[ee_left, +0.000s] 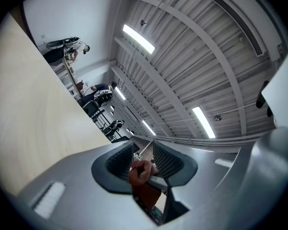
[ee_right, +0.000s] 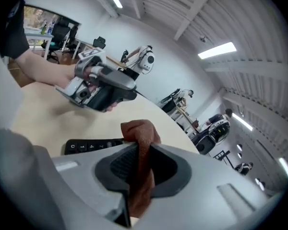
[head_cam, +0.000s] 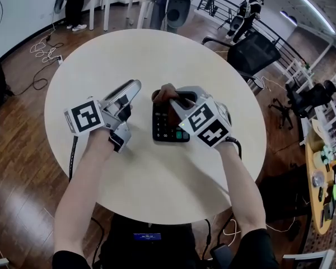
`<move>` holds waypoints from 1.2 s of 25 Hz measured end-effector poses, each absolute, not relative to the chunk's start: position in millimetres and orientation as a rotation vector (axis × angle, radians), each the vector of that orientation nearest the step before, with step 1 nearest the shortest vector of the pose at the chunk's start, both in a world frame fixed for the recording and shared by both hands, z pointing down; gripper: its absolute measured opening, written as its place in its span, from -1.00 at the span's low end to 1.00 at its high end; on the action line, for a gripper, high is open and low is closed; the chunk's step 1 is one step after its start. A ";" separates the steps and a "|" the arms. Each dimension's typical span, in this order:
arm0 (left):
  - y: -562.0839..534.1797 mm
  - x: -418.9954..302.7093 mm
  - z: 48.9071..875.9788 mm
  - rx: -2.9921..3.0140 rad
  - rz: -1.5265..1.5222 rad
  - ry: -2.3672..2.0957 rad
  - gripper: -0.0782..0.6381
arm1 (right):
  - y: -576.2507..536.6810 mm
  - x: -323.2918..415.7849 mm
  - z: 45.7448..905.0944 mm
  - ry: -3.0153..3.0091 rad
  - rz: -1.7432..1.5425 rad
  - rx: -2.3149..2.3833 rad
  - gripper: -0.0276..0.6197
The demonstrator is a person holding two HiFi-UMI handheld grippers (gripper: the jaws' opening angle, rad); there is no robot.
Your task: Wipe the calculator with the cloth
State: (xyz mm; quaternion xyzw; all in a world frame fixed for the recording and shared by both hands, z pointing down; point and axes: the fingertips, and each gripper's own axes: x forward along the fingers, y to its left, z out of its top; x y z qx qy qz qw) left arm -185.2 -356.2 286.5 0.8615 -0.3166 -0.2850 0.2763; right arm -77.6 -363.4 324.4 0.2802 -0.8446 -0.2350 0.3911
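Grips a rust-brown cloth (ee_right: 140, 133) in the right tool (head_cam: 176, 101), both pads pressed on it from the sides. Has a bunched lump of it poking out past the tips and a strip hanging down between the pads. Holds that lump at the far end of a black calculator (head_cam: 167, 129), maybe touching the top edge, but hard to be sure from above. Has the calculator lying flat near the middle of a round pale counter (head_cam: 157, 55), keys up, with one green key (head_cam: 182, 134) near the close end. Shows a row of number keys (ee_right: 93, 145) just past the right tool's tips, a bit to the side, in the right gripper view.

Holds the left tool (head_cam: 130, 97) just beside the calculator's left side, apart from it, tipped up a little. Has its jaws partly open, with nothing between the pads. Looks mostly at ceiling lights (ee_left: 139, 38) in the left gripper view, with the counter along one side and, through the gap, the brown cloth and a bit of the calculator farther off. Carries one tool in the left hand (head_cam: 102, 140) and one in the right hand (head_cam: 227, 144), arms reaching in from the near side.

Around the counter: a dark wood floor (head_cam: 22, 167) with loose cables (head_cam: 42, 49) and a black office chair (head_cam: 252, 54) at the far right.
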 end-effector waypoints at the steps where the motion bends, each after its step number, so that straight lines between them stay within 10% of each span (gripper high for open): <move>1: -356.2 -185.2 286.7 2.314 -0.766 -0.850 -0.43 | -360.3 -82.7 333.8 -2.117 -0.606 0.663 -0.76; 15: -356.0 -185.5 285.2 2.321 -0.758 -0.852 -0.43 | -228.3 -74.0 370.4 -2.178 -0.514 0.193 -0.76; 30: -357.3 -184.9 287.1 2.317 -0.761 -0.850 -0.43 | -376.8 -53.7 331.3 -2.083 -0.632 0.733 -0.76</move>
